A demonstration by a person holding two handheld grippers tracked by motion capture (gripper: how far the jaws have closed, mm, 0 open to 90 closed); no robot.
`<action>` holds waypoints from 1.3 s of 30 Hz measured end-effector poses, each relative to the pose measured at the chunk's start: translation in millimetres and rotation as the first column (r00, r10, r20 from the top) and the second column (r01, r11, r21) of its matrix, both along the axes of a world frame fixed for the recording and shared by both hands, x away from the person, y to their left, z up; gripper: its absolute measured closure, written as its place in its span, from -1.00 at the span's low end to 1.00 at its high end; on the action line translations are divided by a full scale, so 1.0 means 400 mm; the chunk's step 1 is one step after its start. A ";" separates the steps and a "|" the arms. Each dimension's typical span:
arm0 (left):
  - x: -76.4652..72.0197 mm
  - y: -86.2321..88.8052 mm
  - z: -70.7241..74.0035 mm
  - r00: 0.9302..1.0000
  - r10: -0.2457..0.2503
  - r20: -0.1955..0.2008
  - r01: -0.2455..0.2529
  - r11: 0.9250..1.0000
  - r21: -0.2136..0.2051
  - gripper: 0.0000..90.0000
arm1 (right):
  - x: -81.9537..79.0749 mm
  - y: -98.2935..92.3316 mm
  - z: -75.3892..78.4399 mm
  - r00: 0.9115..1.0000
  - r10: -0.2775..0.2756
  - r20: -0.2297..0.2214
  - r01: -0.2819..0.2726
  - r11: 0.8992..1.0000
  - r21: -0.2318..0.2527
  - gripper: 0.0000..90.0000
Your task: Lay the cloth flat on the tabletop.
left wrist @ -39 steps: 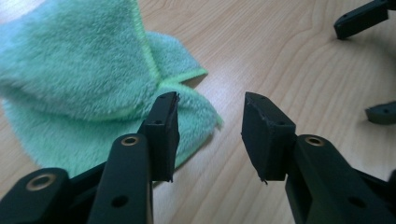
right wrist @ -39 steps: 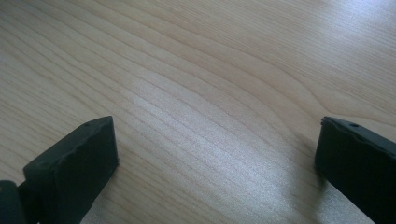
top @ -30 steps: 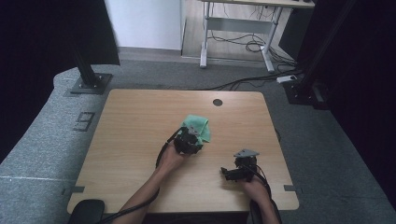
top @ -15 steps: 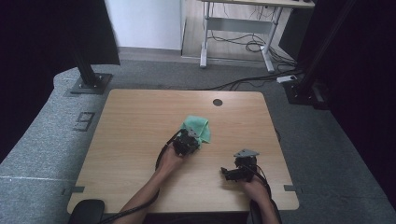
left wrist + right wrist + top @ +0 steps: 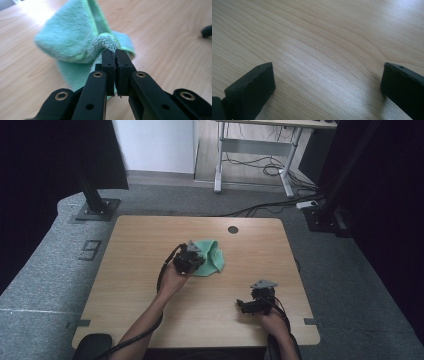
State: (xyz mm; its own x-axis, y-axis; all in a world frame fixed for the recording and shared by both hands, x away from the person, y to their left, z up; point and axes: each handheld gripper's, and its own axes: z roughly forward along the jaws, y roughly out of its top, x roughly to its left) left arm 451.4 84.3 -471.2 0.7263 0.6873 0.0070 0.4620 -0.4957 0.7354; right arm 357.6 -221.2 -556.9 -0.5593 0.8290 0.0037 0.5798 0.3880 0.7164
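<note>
- High view: your left gripper holds the green cloth at mid-worktop; your right gripper rests well apart, near the front edge. No writing on the cloth; a "9" marks the floor.
- Left gripper view: fingers have just closed and pinch a fold of cloth. Judged: lifting step; next, raise it clear.
- Right gripper view: fingers wide, empty, over bare wood.

My left gripper jaws pinched tight, lifted, forearm angled in from below, my right gripper jaws spread wide, low, well apart rightward.
</note>
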 end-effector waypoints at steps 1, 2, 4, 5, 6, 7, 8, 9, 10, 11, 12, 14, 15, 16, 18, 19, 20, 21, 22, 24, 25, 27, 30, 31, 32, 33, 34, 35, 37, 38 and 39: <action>0.004 0.009 0.001 1.000 0.011 0.001 -0.011 1.000 -0.001 0.92 | 0.000 0.000 0.000 1.000 -0.001 -0.001 0.001 1.000 0.000 -1.00; 0.011 0.025 0.002 1.000 0.027 -0.001 -0.027 1.000 0.004 0.92 | 0.000 0.000 0.000 1.000 -0.001 -0.002 0.001 1.000 0.001 -1.00; 0.026 0.063 -0.003 0.997 0.075 -0.005 -0.075 0.997 0.000 0.91 | 0.000 0.000 0.000 1.000 -0.002 -0.002 0.002 1.000 0.001 -1.00; 0.026 0.063 -0.003 0.997 0.075 -0.005 -0.075 0.997 0.000 0.91 | 0.000 0.000 0.000 1.000 -0.002 -0.002 0.002 1.000 0.001 -1.00; 0.030 0.075 -0.006 0.996 0.089 -0.011 -0.089 0.996 0.002 0.91 | 0.000 0.000 0.000 1.000 -0.002 -0.002 0.002 1.000 0.001 -1.00; 0.035 0.087 -0.011 0.995 0.103 -0.015 -0.103 0.995 0.003 0.91 | 0.000 0.000 0.000 1.000 -0.002 -0.002 0.002 1.000 0.001 -1.00; 0.038 0.099 -0.017 0.993 0.115 -0.021 -0.115 0.993 0.004 0.91 | 0.000 0.000 0.000 1.000 -0.001 -0.002 0.001 1.000 0.001 -1.00; 0.044 0.122 -0.030 0.990 0.138 -0.035 -0.138 0.990 0.008 0.91 | 0.000 0.000 0.000 1.000 -0.002 -0.002 0.002 1.000 0.001 -1.00; 0.047 0.132 -0.037 0.988 0.149 -0.041 -0.149 0.989 0.012 0.91 | 0.000 0.000 0.000 1.000 -0.002 -0.002 0.002 1.000 0.001 -1.00; 0.049 0.142 -0.045 0.986 0.158 -0.048 -0.158 0.987 0.014 0.91 | 0.000 0.000 0.000 1.000 -0.001 -0.002 0.001 1.000 0.001 -1.00; 0.049 0.142 -0.045 0.986 0.158 -0.048 -0.158 0.987 0.014 0.91 | 0.000 0.000 0.000 1.000 -0.001 -0.002 0.001 1.000 0.001 -1.00; 0.051 0.158 -0.062 0.983 0.174 -0.065 -0.173 0.985 0.020 0.91 | 0.000 0.000 0.000 1.000 0.000 0.000 0.000 1.000 0.000 -1.00; 0.052 0.168 -0.076 0.980 0.185 -0.075 -0.183 0.983 0.029 0.91 | 0.000 0.000 0.000 1.000 -0.001 -0.001 0.001 1.000 0.001 -1.00; 0.053 0.173 -0.083 0.979 0.189 -0.080 -0.187 0.982 0.032 0.91 | 0.000 0.000 0.000 1.000 -0.002 -0.003 0.002 1.000 0.001 -1.00; 0.053 0.184 -0.103 0.975 0.202 -0.095 -0.199 0.979 0.046 0.90 | 0.000 0.000 0.000 1.000 -0.002 -0.004 0.002 1.000 0.001 -1.00; 0.054 0.188 -0.110 0.973 0.207 -0.099 -0.202 0.978 0.050 0.90 | 0.000 0.000 0.000 1.000 -0.002 -0.003 0.002 1.000 0.001 -1.00; 0.053 0.192 -0.118 0.971 0.215 -0.106 -0.210 0.976 0.054 0.90 | 0.000 0.000 0.000 1.000 -0.002 -0.003 0.002 1.000 0.001 -1.00; 0.054 0.197 -0.129 0.969 0.219 -0.116 -0.213 0.975 0.058 0.90 | 0.000 0.000 0.000 1.000 -0.002 -0.003 0.002 1.000 0.001 -1.00; 0.053 0.200 -0.134 0.968 0.221 -0.122 -0.215 0.975 0.062 0.90 | 0.000 0.000 0.000 1.000 -0.002 -0.003 0.002 1.000 0.001 -1.00; 0.052 0.206 -0.150 0.966 0.225 -0.131 -0.217 0.974 0.070 0.88 | 0.000 0.000 0.000 1.000 -0.002 -0.003 0.002 1.000 0.001 -1.00; 0.051 0.209 -0.155 0.965 0.229 -0.130 -0.222 0.973 0.066 0.84 | 0.000 0.000 0.000 1.000 -0.002 -0.003 0.002 1.000 0.001 -1.00; 0.051 0.216 -0.152 0.962 0.239 -0.131 -0.236 0.971 0.038 0.50 | 0.000 0.000 0.000 1.000 -0.002 -0.003 0.002 1.000 0.001 -1.00; 0.049 0.216 -0.133 0.965 0.243 -0.102 -0.243 0.970 0.006 0.01 | 0.000 0.000 0.000 1.000 -0.002 -0.004 0.002 1.000 0.002 -1.00; 0.050 0.214 -0.122 0.964 0.247 -0.098 -0.249 0.968 -0.015 -0.12 | 0.000 0.000 0.000 1.000 -0.002 -0.003 0.002 1.000 0.001 -1.00; 0.050 0.212 -0.115 0.964 0.251 -0.091 -0.254 0.967 -0.025 -0.23 | 0.000 0.000 0.000 1.000 -0.002 -0.003 0.002 1.000 0.001 -1.00; 0.052 0.210 -0.106 0.963 0.258 -0.082 -0.261 0.965 -0.037 -0.29 | 0.000 0.000 0.000 1.000 -0.002 -0.003 0.002 1.000 0.001 -1.00; 0.055 0.207 -0.102 0.961 0.265 -0.080 -0.269 0.962 -0.044 -0.35 | 0.000 0.000 0.000 1.000 -0.002 -0.004 0.002 1.000 0.001 -1.00; 0.058 0.206 -0.101 0.960 0.267 -0.079 -0.271 0.962 -0.044 -0.41 | 0.000 0.000 0.000 1.000 -0.002 -0.004 0.002 1.000 0.001 -1.00; 0.067 0.199 -0.106 0.957 0.280 -0.079 -0.283 0.959 -0.022 -0.48 | -0.001 0.000 0.000 1.000 -0.002 -0.004 0.002 1.000 0.001 -1.00; 0.072 0.197 -0.111 0.955 0.287 -0.079 -0.289 0.957 -0.010 -0.50 | 0.000 0.000 0.000 1.000 -0.002 -0.003 0.002 1.000 0.001 -1.00; 0.078 0.197 -0.118 0.953 0.293 -0.081 -0.294 0.956 -0.002 -0.51 | 0.000 0.000 0.000 1.000 -0.002 -0.004 0.002 1.000 0.001 -1.00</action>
State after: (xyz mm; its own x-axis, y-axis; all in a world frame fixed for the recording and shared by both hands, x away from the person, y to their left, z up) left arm 482.4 163.1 -518.6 0.4901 0.8701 -0.0530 0.6428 -0.3196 0.6962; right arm 357.4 -221.0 -556.8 -0.5576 0.8301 0.0067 0.5831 0.3858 0.7149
